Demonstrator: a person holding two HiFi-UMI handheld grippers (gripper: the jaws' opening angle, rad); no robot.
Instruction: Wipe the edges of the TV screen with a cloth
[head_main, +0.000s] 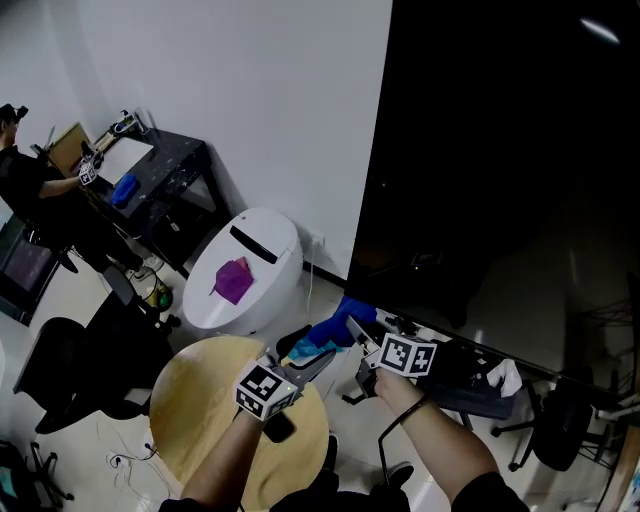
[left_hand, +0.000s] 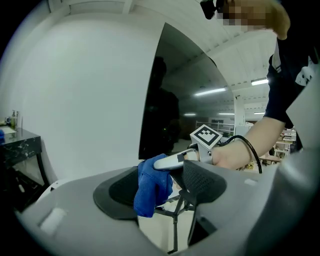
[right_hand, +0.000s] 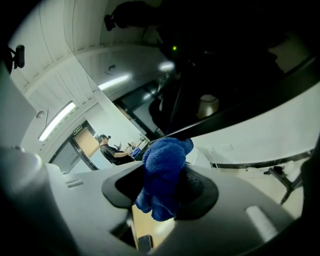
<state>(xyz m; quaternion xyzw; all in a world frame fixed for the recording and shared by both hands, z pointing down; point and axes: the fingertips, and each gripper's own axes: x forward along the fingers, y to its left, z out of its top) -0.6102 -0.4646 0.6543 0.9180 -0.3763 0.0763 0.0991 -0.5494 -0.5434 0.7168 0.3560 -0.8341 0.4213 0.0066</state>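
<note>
The big black TV screen (head_main: 500, 150) fills the right of the head view, and its lower left corner is just above both grippers. A blue cloth (head_main: 335, 333) hangs bunched below that corner. My right gripper (head_main: 352, 328) reaches in from the right and is shut on the cloth (right_hand: 162, 175), which fills its jaws (right_hand: 167, 187). My left gripper (head_main: 318, 358) comes from below left. Its jaws (left_hand: 162, 192) stand wide around the cloth (left_hand: 150, 195) and the right gripper's finger (left_hand: 170, 161). The cloth rests by the left pad and is not pinched.
A white bin (head_main: 270, 245) with a purple item on its lid stands left of the TV. A round wooden table (head_main: 200, 400) lies under my arms. A black desk (head_main: 170, 180) with a person (head_main: 30, 180) is at back left. Black chairs (head_main: 80, 370) stand on the floor.
</note>
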